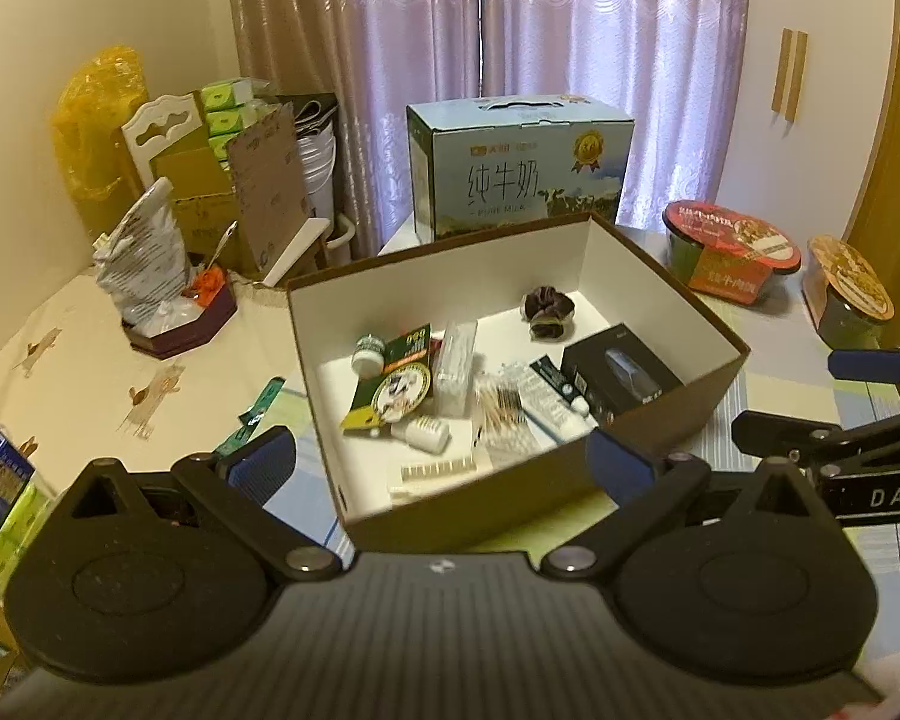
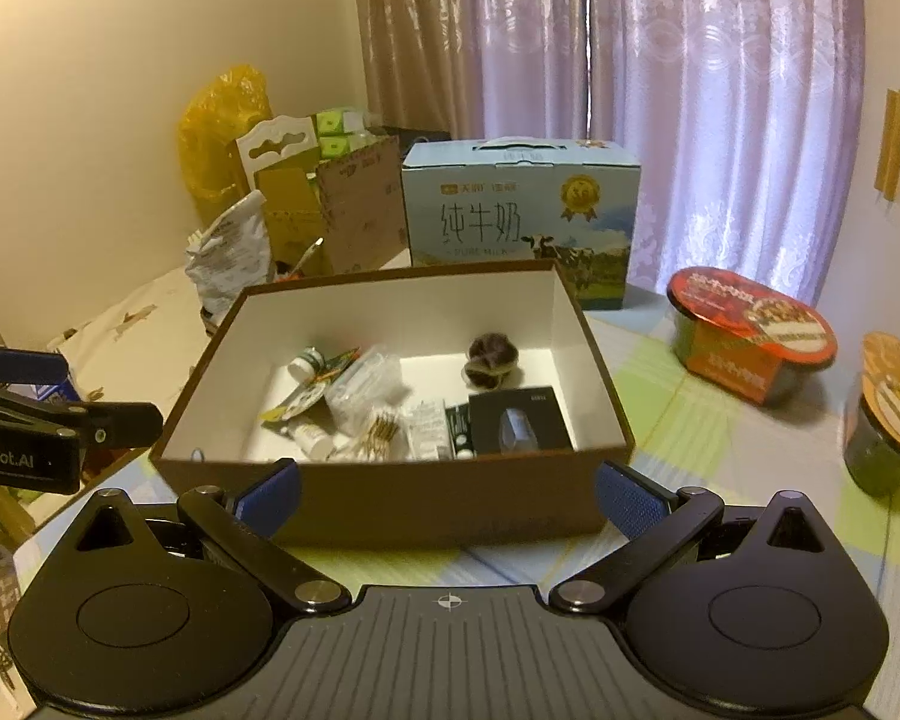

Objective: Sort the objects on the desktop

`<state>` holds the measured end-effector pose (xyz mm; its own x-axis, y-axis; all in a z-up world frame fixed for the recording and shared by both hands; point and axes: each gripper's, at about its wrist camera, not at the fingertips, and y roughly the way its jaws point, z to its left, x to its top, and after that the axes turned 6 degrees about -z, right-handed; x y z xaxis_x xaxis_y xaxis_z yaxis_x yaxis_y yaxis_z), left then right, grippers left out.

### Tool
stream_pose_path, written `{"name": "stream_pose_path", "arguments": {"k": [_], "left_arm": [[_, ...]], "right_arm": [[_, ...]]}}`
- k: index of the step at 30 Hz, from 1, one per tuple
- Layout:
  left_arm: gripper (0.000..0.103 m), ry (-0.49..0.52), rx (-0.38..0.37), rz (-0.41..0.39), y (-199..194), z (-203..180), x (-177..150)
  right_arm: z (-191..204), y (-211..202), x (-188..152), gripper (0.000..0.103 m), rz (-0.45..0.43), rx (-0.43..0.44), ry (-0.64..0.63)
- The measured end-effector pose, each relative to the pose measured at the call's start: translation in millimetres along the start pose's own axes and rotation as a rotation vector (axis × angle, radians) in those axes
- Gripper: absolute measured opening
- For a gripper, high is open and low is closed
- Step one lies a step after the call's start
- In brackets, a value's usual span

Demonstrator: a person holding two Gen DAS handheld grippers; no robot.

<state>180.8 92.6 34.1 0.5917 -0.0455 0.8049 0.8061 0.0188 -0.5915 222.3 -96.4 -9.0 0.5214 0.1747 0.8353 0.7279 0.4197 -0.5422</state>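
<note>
Both claws hover at the near side of the box [image 2: 390, 498], empty. Left claw [image 1: 441, 462] spread wide, right claw [image 2: 447, 495] spread wide too, nothing between the blue pads on either.

Box sits mid-bench on a pastel checked cloth [image 2: 660, 408]; brown card outside, white inside, open top, rigid walls. Already in it: black carton [image 1: 621, 375], cotton swabs [image 1: 501, 405] in clear wrap, small white bottle [image 1: 423, 433], scrunchie [image 1: 546, 312], green card pack [image 1: 393, 384], white tube [image 1: 555, 399].

Loose on the bench: green sachet [image 1: 258, 411] just left of the box, two noodle bowls [image 2: 750, 336] well to the right.

Handling guess: sachet is thin, light, floppy foil, lies flat, so pinch an edge or a short end. Bowls are light, round, film-lidded, walls likely crush; take at the rim, gently. Scrunchie soft, any grip works. Bottle smooth and may roll; grab across the body. Milk carton [image 2: 519, 222] behind looks heavy, has a handle.
</note>
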Motion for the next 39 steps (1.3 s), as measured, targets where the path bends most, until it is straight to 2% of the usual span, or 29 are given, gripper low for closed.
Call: {"name": "stream_pose_path", "arguments": {"k": [6, 22, 30, 39], "left_arm": [[0.102, -0.008, 0.006, 0.021, -20.5, -8.5, -18.0], [0.102, -0.024, 0.049, 0.049, -60.0, -33.7, -55.0], [0.102, -0.029, 0.060, 0.072, -71.3, -42.6, -72.6], [0.102, -0.023, 0.065, 0.084, -79.1, -51.2, -83.2]], "right_arm": [[4.9, -23.5, -14.8, 0.101, 0.004, -0.014, -0.001], [6.9, -66.1, -44.5, 0.101, 0.025, 0.042, 0.035], [4.2, -76.6, -61.9, 0.101, 0.060, 0.053, 0.053], [2.0, -89.7, -69.5, 0.101, 0.059, 0.052, 0.061]]}}
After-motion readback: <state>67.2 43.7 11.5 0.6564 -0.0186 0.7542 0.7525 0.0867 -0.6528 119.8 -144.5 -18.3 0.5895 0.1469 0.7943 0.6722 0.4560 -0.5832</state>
